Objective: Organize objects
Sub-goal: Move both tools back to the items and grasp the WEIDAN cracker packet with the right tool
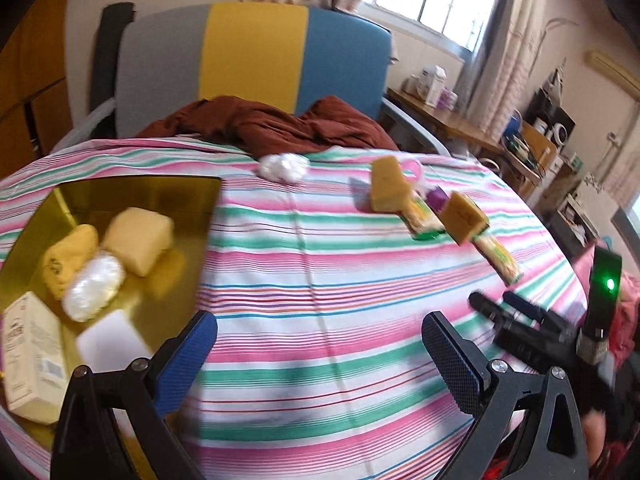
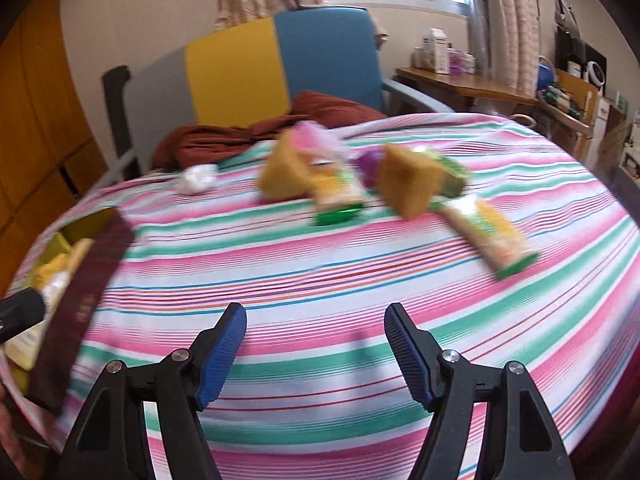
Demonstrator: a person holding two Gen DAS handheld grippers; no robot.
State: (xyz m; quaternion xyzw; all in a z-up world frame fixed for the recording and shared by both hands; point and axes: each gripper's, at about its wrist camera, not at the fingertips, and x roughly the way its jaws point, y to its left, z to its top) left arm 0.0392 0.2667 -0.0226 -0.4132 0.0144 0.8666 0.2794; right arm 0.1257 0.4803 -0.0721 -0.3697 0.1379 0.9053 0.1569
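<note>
A gold-lined box [image 1: 176,192] sits at the table's left and holds two yellow cakes, a white wrapped ball [image 1: 94,288] and a cream carton [image 1: 30,356]. On the striped cloth lie two sponge cakes [image 1: 386,184] [image 1: 464,216], two green-yellow snack packets [image 1: 498,256], a purple item and a white wad [image 1: 282,166]. My left gripper [image 1: 320,340] is open and empty beside the box. My right gripper [image 2: 316,344] is open and empty, short of the cakes [image 2: 404,184] and packets [image 2: 488,236]; it also shows in the left wrist view [image 1: 496,308].
A chair with grey, yellow and blue panels [image 1: 248,52] stands behind the table with a dark red cloth [image 1: 272,124] on it. A wooden desk with clutter [image 1: 460,120] is at the right. The box's dark outer wall [image 2: 80,304] is at the right wrist view's left.
</note>
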